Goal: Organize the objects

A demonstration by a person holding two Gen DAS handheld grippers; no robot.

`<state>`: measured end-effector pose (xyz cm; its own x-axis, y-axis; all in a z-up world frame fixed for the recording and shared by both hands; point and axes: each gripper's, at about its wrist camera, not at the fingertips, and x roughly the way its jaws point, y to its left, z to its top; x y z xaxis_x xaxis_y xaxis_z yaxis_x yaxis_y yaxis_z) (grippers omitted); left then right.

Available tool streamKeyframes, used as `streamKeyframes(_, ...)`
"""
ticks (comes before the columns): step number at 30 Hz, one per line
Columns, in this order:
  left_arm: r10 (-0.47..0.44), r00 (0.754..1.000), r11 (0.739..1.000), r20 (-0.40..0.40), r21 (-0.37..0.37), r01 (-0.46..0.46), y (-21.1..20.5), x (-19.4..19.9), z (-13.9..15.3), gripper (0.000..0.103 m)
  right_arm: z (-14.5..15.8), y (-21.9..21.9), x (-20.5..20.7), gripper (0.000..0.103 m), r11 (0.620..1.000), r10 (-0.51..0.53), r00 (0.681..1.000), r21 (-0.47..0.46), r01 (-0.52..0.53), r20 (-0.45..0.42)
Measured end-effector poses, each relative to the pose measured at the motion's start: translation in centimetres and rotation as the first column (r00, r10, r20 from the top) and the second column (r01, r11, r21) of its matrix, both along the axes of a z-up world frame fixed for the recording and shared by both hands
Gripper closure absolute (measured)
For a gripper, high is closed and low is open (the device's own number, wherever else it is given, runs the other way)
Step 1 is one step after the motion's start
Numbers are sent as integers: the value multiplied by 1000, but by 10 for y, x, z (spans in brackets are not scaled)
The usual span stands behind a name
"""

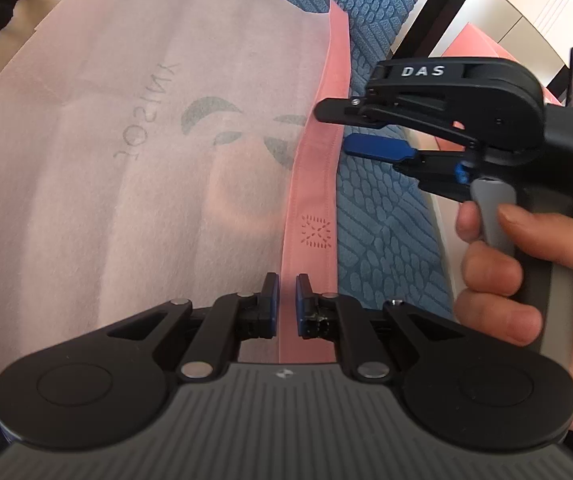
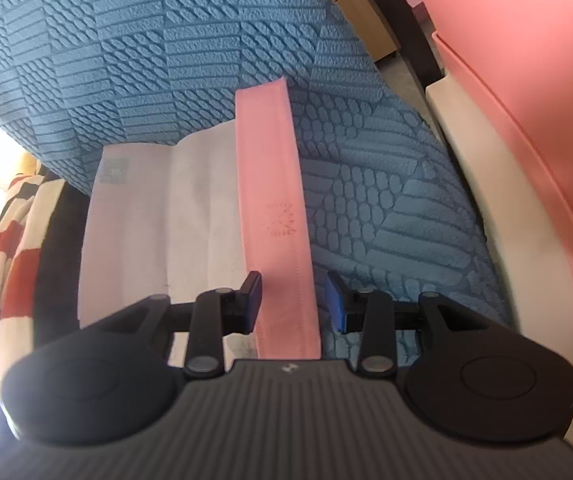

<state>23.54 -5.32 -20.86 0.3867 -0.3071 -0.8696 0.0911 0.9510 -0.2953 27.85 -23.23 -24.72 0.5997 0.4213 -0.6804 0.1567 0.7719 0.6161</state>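
A pale pink non-woven bag (image 1: pixel 126 160) with a grey printed logo lies spread over a blue textured cushion (image 1: pixel 386 240). A darker pink strap (image 1: pixel 318 184) runs along its right edge. My left gripper (image 1: pixel 287 304) is shut at the near end, with the strap's inner edge pinched between the blue pads. My right gripper (image 1: pixel 332 130) comes in from the right, held by a hand (image 1: pixel 506 280). In the right wrist view the strap (image 2: pixel 270 180) passes between the fingers of the right gripper (image 2: pixel 294 300), which stand open and clear of it on both sides. The bag (image 2: pixel 146 220) lies left of the strap.
The blue cushion (image 2: pixel 166 60) fills the background. A pink and cream moulded piece (image 2: pixel 526 100) stands close on the right. Red, cream and black checked fabric (image 2: pixel 10 248) hangs at the left. A dark frame post (image 1: pixel 446 0) crosses the upper right.
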Motion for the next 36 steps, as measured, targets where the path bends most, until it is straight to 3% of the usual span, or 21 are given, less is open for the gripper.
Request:
streamKeyframes(6, 8, 1000, 1000, -4, -12, -8, 1, 2, 0, 91, -9, -1, 9, 65, 999, -8, 1000, 50, 8, -2)
streamKeyframes(10, 36, 999, 998, -22, -44, -37, 5, 4, -2, 91, -14, -11, 7, 65, 991, -33, 999, 132, 35, -15)
streamKeyframes(17, 59, 998, 996, -37, -68, -61, 7, 6, -6, 91, -4, -18, -5, 66, 975, -30, 1000, 222, 27, 8)
streamKeyframes(20, 60, 998, 996, -36, -63, -62, 7, 6, -6, 91, -1, -13, -10, 72, 980, 11, 1000, 197, -12, 6)
streamKeyframes(25, 59, 998, 997, -29, -52, -61, 4, 9, -5, 91, 2, -4, -16, 91, 992, 71, 997, 102, -71, -1)
streamKeyframes(31, 20, 1000, 997, 3, -78, -19, -1, 7, 2, 90, 15, -8, -26, 99, 996, 66, 998, 62, -66, 5)
streamKeyframes(34, -29, 999, 995, 33, -95, 32, -11, 3, 8, 72, 22, -11, -27, 99, 997, 54, 998, 55, -55, 11)
streamKeyframes(35, -36, 999, 994, 40, -100, 39, -15, 1, 9, 60, 25, -14, -31, 99, 997, 50, 999, 61, -51, 14)
streamKeyframes(36, -51, 998, 993, 48, -104, 56, -20, -1, 9, 57, 28, -14, -33, 99, 997, 49, 999, 65, -50, 20)
